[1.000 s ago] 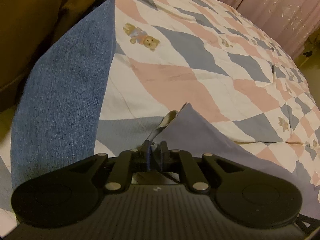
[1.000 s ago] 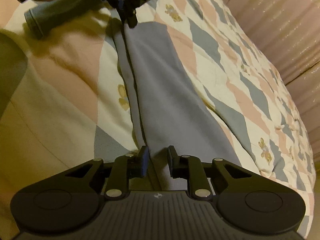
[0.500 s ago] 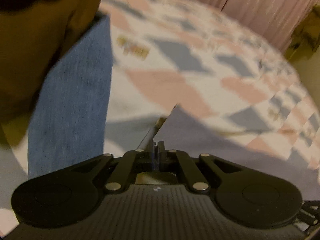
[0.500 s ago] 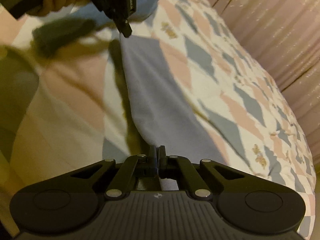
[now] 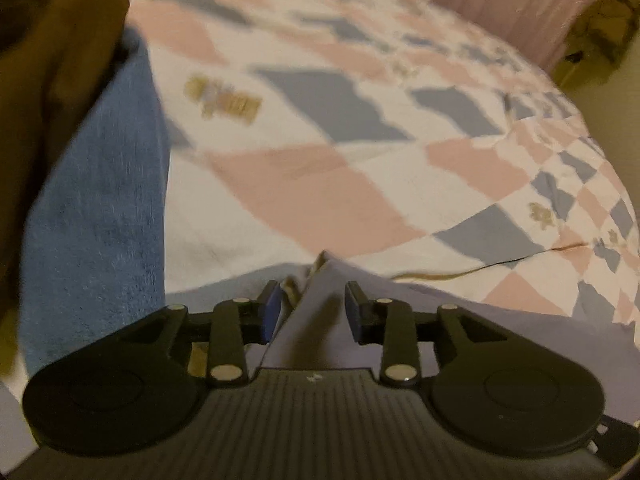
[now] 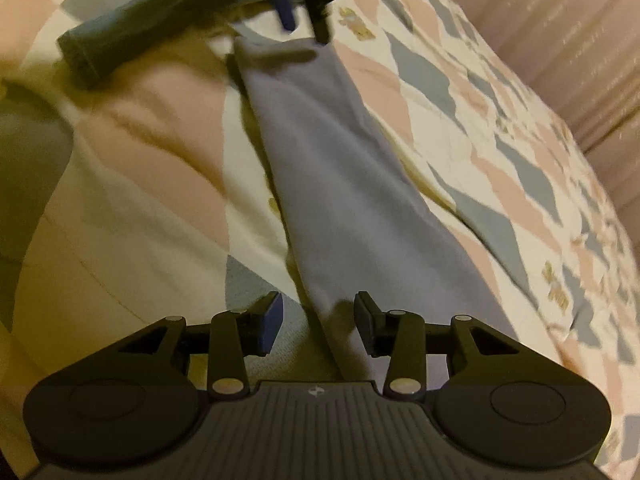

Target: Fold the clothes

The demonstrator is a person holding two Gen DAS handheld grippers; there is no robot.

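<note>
A grey-lavender garment (image 6: 352,184) lies folded into a long narrow strip on a quilt (image 6: 160,184) patterned with pink, grey-blue and cream diamonds and small teddy-bear prints. In the right wrist view the strip runs from the near edge, between the fingers of the right gripper (image 6: 318,322), away to the far end, where the left gripper (image 6: 306,20) hangs just above its far corner. The right gripper's jaws stand wide apart, released, with the near end of the strip lying loose between them and touching neither pad. In the left wrist view the left gripper (image 5: 312,310) is likewise spread open, and a raised, pointed fold of the same garment (image 5: 324,300) sits in the gap between its blue-padded fingers (image 5: 269,312), free of both. A blue denim piece (image 5: 96,216) lies to the left of this gripper, stretching away toward the far left, and in the right wrist view it appears as a dark blurred roll (image 6: 132,36) at the far left beside the strip's far end. Brown fabric (image 5: 52,80) fills the far left corner of the left wrist view. Pink curtains (image 6: 560,40) hang beyond the far right side of the bed. Both views are smeared by motion.
</note>
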